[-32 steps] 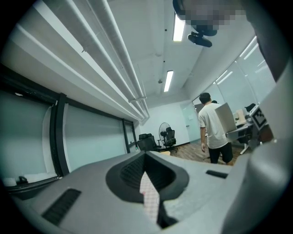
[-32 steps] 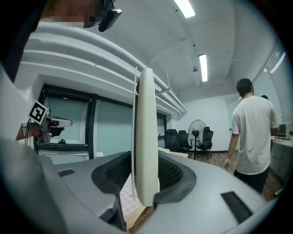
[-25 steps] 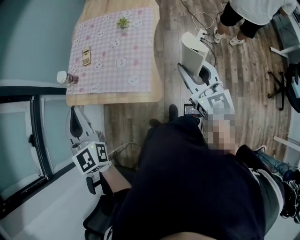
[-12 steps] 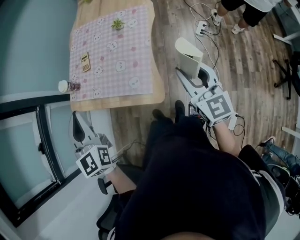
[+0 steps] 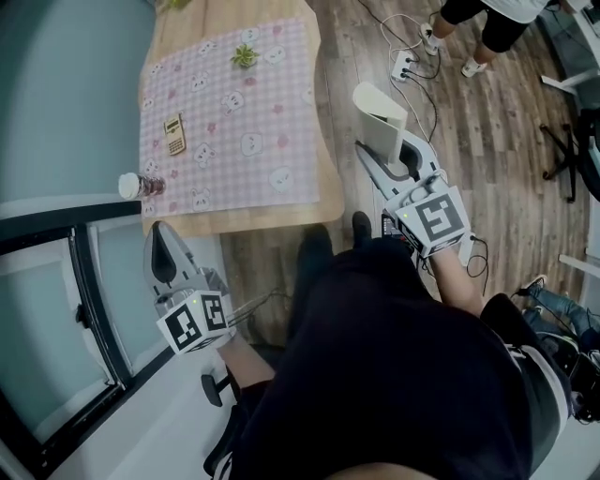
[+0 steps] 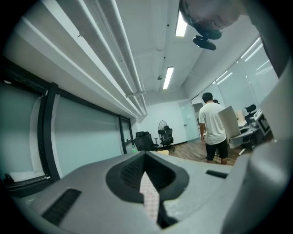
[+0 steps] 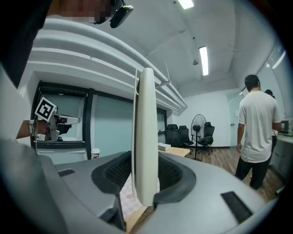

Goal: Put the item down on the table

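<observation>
A cream flat item (image 5: pixel 379 112) stands upright between the jaws of my right gripper (image 5: pixel 390 157), which is shut on it, over the wood floor to the right of the table. In the right gripper view the cream flat item (image 7: pixel 146 137) rises on edge from the right gripper (image 7: pixel 146 185). The wooden table (image 5: pixel 246 217) carries a pink checked cloth (image 5: pixel 234 112). My left gripper (image 5: pixel 162 246) hangs just below the table's near left corner, jaws shut with nothing in them. In the left gripper view only a thin slit shows between the left gripper's (image 6: pixel 149 194) jaws.
On the cloth lie a small calculator (image 5: pixel 173 134) and a little green plant (image 5: pixel 246 56); a capped jar (image 5: pixel 133 185) stands at the near left corner. A dark-framed glass partition (image 5: pixel 80 281) runs on the left. A power strip with cables (image 5: pixel 405 64) and a standing person (image 5: pixel 487 23) are on the floor.
The table's near edge has come closer to both grippers. The left gripper now sits nearer the table corner. The right gripper keeps its hold on the cream item.
</observation>
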Demonstrator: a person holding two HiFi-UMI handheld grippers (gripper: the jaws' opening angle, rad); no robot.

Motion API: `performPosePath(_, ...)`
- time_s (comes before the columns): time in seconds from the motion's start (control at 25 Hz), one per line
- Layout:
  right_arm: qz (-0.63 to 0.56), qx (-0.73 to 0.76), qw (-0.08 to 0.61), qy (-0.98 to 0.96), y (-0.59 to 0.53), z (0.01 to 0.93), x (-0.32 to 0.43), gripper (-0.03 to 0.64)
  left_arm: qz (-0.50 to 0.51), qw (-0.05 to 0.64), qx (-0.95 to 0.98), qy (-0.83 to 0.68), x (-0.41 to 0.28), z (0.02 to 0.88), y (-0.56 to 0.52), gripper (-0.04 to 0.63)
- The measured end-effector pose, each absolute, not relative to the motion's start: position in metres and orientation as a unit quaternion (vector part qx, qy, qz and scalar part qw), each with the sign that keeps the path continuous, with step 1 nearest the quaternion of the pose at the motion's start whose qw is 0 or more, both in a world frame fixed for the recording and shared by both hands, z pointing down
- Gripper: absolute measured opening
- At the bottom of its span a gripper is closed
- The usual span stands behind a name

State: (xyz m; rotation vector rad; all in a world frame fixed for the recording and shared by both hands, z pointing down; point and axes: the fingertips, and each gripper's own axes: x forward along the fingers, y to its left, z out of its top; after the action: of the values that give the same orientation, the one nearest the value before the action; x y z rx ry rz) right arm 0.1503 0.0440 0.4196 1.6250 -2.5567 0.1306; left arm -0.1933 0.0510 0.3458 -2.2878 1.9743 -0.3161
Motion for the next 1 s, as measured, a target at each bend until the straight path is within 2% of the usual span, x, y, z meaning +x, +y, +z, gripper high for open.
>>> performPosePath(0.4, 0.006, 0.547, 0.053, -0.836, -0.010, 0.383, 0.091, 0.169, -0.054, 0.059, -0.781, 0.620, -0.232, 0.335, -0.041, -0.001)
performPosePath(0.56, -0.009, 0.536, 0.087, -0.840, -0.032, 0.388, 0.072, 0.169, -0.043, 0.047, -0.785, 0.616, -0.245, 0.351, -0.065, 0.000)
performPosePath(1.0, -0.010, 0.512, 0.127, -0.849, -0.074, 0.378, 0.001, 0.170, 0.001, 0.015, -0.793, 0.609, -0.288, 0.370, -0.101, 0.000)
